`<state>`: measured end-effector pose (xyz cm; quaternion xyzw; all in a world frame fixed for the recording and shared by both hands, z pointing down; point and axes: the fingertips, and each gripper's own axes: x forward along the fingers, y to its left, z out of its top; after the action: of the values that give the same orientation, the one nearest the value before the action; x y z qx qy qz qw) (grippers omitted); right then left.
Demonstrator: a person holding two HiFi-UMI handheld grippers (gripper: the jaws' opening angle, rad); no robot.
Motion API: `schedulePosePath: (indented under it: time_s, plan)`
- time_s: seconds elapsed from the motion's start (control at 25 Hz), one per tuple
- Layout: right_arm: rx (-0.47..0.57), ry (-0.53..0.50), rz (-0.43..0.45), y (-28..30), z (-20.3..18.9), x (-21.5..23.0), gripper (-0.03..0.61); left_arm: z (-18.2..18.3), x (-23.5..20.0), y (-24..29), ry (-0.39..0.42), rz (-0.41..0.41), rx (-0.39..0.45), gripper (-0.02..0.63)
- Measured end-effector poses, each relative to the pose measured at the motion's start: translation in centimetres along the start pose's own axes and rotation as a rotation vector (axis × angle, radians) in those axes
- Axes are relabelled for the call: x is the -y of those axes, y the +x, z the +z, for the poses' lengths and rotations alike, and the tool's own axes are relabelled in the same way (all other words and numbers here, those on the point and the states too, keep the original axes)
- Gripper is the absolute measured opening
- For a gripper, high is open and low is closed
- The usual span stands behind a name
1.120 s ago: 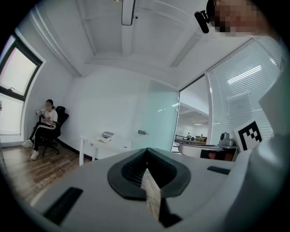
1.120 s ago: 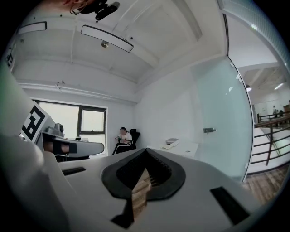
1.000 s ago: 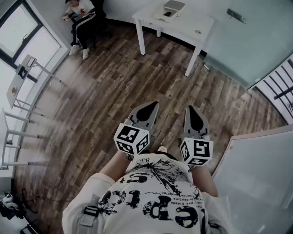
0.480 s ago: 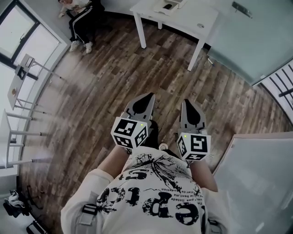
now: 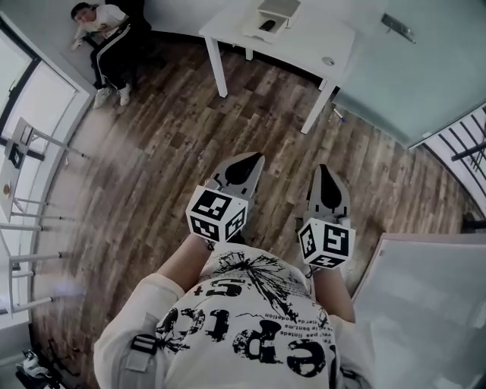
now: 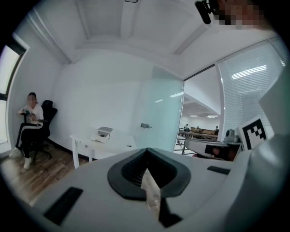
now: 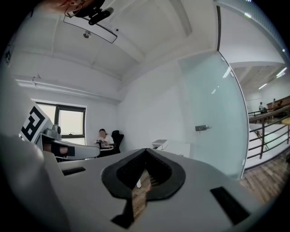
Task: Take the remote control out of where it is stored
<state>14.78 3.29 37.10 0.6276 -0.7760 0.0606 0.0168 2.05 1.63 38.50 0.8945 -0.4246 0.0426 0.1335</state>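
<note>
My left gripper (image 5: 244, 169) and right gripper (image 5: 328, 176) are held side by side in front of the person's chest, above the wood floor, both shut and empty. Both point toward a white table (image 5: 319, 34) at the far side of the room. A small white box (image 5: 279, 7) stands on it, beside a flat tray holding a dark item (image 5: 267, 25) too small to identify. From the left gripper view the jaws (image 6: 146, 156) meet at the tip, with the table (image 6: 113, 144) and box (image 6: 104, 132) beyond. The right gripper's jaws (image 7: 146, 155) are closed too.
A person (image 5: 106, 38) sits on a dark chair at the far left wall. A frosted glass wall (image 5: 425, 68) runs behind the table, with a railing (image 5: 467, 144) to the right. A white panel (image 5: 425, 304) stands close at the right. Metal stands (image 5: 23, 152) line the left window.
The head view has shifted: the table and the seated person now sit further left in the picture. Both grippers stay shut and keep their place before the chest.
</note>
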Motion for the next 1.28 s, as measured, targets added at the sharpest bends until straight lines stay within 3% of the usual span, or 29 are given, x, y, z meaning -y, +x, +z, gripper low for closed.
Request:
schedulePosePath:
  time_s: [0.12,0.4,0.68,1.0,1.28]
  plan:
    - [0.004,0.001,-0.017,4.3,0.3,-1.5,0.002,1.3,-4.4,1.7,0.029,-0.012,-0.002,0.008]
    - [-0.047,0.020,-0.055,13.0,-0.2,-4.7,0.002,1.9,-12.2,4.6,-0.053,-0.089,-0.048,0.008]
    - [-0.109,0.017,-0.026,18.1,-1.5,-5.6,0.002,2.3,-17.6,6.4,-0.102,-0.005,-0.023,0.008]
    - [-0.132,-0.016,0.013,24.1,-2.0,-2.6,0.002,3.4,-19.3,12.5,-0.057,0.037,-0.048,0.008]
    - [-0.090,-0.044,0.103,30.6,1.1,2.0,0.002,6.8,-18.5,20.1,0.047,0.067,-0.015,0.008]
